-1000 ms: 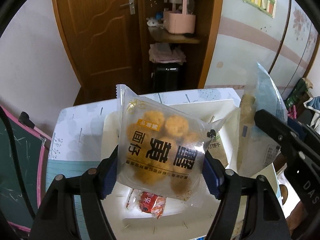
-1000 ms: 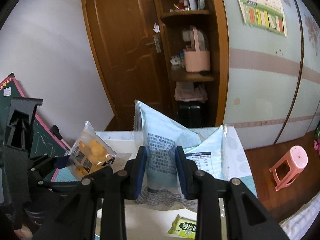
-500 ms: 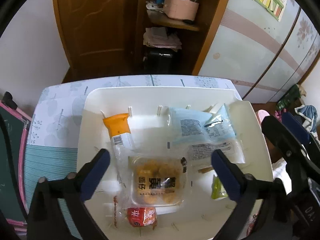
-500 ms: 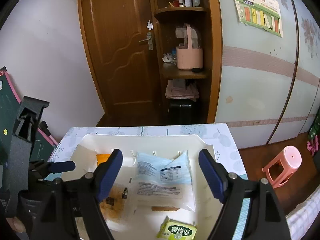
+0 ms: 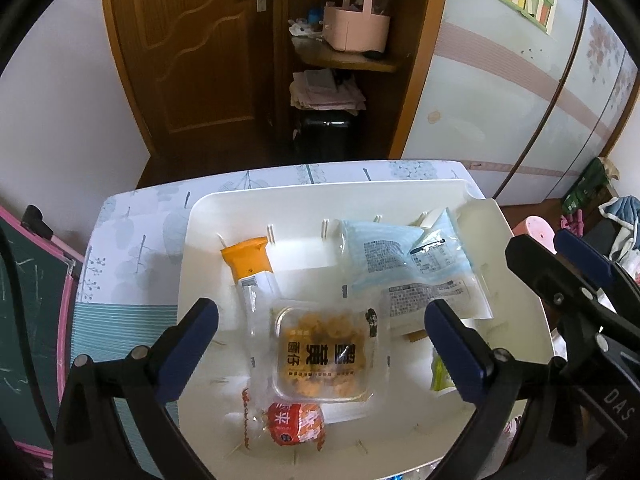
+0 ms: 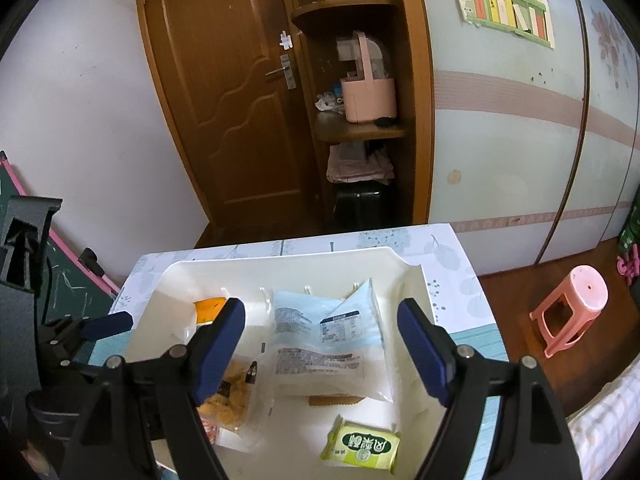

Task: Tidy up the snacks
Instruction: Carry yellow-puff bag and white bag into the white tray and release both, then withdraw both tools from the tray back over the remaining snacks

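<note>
We hold two grippers above one white tray (image 5: 516, 280) that sits on the leaf-patterned counter (image 5: 132, 240). Left gripper (image 5: 322, 344): jaws spread as wide as they go after just opening, nothing between the pads, poised over the clear pack of golden fried bites (image 5: 322, 354), which lies flat near the tray's middle. Right gripper (image 6: 320, 350): jaws also just opened and standing wide, empty, hanging over the pale blue packet (image 6: 320, 328), which lies flat in the tray with one corner folded up. Also in the tray: an orange-topped stick pack (image 5: 250, 268) towards the far left, its clear end touching the pack of golden fried bites; a red-wrapped snack (image 5: 294, 426) at the near edge, partly under that pack; a green and yellow sachet (image 6: 362, 446) at the near right; a thin brown biscuit-like strip (image 6: 334, 400) poking out from under the pale blue packet. Status, as we judge it: every snack in view is already inside the tray, and neither gripper carries anything. They lie loosely and overlap rather than sit in rows, so if neat sorting is wanted, that part remains. We cannot tell whether further snacks wait outside these views.
</note>
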